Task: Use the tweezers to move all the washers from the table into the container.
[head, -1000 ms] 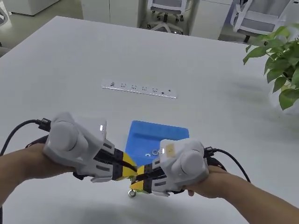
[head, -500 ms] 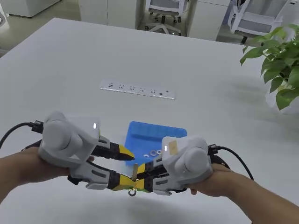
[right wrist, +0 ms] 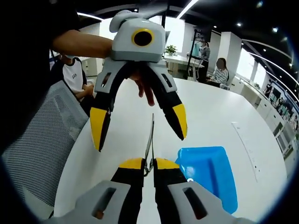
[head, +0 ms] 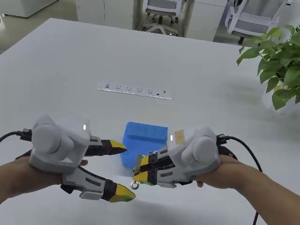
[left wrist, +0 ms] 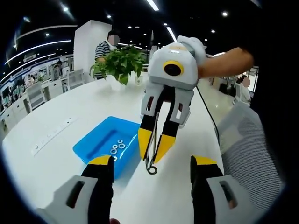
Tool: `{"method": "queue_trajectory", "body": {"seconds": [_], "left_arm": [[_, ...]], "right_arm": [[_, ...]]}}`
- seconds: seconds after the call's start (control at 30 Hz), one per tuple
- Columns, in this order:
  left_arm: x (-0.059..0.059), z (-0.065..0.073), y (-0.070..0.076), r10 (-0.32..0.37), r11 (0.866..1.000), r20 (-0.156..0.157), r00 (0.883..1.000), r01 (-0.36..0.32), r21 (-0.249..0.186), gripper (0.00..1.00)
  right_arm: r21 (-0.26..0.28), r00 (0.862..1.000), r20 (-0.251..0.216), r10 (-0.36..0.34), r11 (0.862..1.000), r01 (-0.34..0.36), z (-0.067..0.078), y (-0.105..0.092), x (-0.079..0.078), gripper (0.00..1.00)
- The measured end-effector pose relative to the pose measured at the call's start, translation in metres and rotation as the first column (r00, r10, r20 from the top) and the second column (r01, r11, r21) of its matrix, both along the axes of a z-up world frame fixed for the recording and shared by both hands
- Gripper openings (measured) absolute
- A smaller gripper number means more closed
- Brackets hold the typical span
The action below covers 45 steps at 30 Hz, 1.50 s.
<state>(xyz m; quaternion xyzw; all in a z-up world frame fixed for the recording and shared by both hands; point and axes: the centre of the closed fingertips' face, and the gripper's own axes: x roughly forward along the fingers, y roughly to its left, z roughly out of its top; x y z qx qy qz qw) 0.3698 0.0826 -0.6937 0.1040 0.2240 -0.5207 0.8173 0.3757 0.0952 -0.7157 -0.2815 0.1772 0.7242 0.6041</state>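
Note:
My right gripper (head: pixel 140 171) is shut on thin metal tweezers (right wrist: pixel 150 140), which stick out past its yellow tips. A small metal washer (head: pixel 135 185) hangs at the tweezers' end, just above the white table and in front of the blue container (head: pixel 144 137). In the left gripper view the washer (left wrist: pixel 152 170) dangles below the right gripper (left wrist: pixel 154 148). Several washers (left wrist: pixel 117 145) lie inside the blue container (left wrist: pixel 96 142). My left gripper (head: pixel 121 171) is wide open to the left of the tweezers, holding nothing. Its own jaws (left wrist: pixel 152 161) frame the washer from a distance.
A white power strip (head: pixel 134 90) is set into the white table (head: pixel 70 61) beyond the container. A potted plant (head: pixel 276 61) stands at the right edge. Office chairs (head: pixel 161 11) stand past the far edge. A mesh chair (right wrist: pixel 42 149) is close behind.
My left gripper has opened wide and drawn back to the left, away from the tweezers it met a second ago. The right gripper keeps the tweezers with the washer at their tip.

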Motion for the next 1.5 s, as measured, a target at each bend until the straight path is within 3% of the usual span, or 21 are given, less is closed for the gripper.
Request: {"method": "queue_trajectory", "body": {"seconds": [0.27,0.83,1.1,1.5], "left_arm": [[0.004,-0.001,0.006,0.053,0.998,-0.008,0.999,-0.053,-0.026,0.84],[0.011,0.000,0.008,0.119,0.991,-0.016,0.993,-0.120,-0.055,0.98],[0.011,0.000,0.009,0.147,0.986,-0.030,0.989,-0.148,-0.073,0.99],[0.012,0.000,0.012,0.158,0.985,-0.018,0.987,-0.159,-0.072,0.99]], "right_arm": [[0.001,1.000,0.003,-0.018,1.000,0.018,0.014,-0.006,0.011,0.08],[0.018,0.996,0.003,-0.084,0.996,0.084,0.035,-0.013,0.046,0.08],[0.038,0.994,0.027,-0.109,0.993,0.108,0.035,-0.011,0.066,0.08],[0.048,0.989,0.052,-0.140,0.989,0.137,0.020,-0.003,0.090,0.08]]}}
